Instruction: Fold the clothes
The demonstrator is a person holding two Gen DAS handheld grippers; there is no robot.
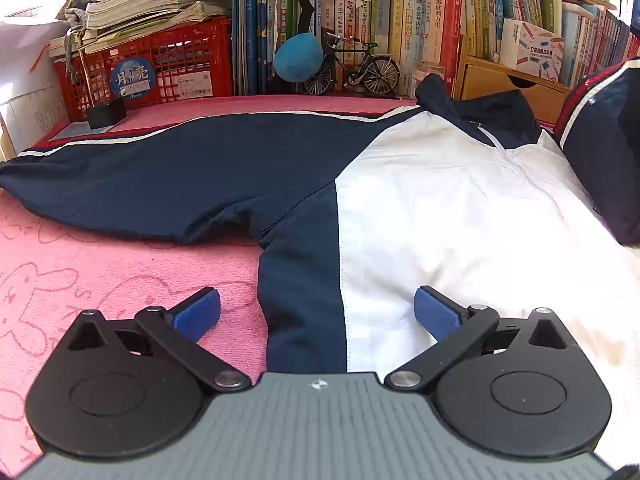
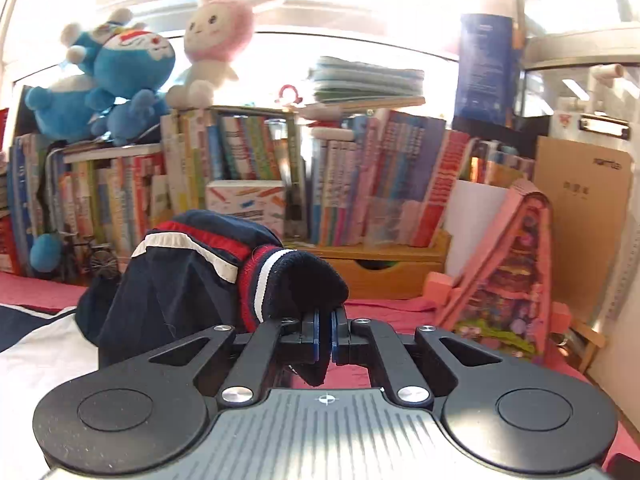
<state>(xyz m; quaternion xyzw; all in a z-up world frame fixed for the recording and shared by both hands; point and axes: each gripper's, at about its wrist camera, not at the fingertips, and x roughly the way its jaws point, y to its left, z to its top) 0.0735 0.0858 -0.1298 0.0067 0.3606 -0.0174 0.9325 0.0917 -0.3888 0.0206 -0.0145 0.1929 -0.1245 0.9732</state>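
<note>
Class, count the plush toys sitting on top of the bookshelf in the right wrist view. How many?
3: two blue ones huddled at the left, and a pink-and-white rabbit just right of them. Glare could hide others.

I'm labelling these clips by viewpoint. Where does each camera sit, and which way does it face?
Left wrist: on the left tongs, angled down at the jacket spread on the pink blanket, bookshelf behind; only the open tongs show.
Right wrist: on the right tongs, looking nearly level at books and plush toys; the shut tongs pinch the sleeve cuff.
Shared: the jacket, the raised sleeve, the toy bicycle.
</note>
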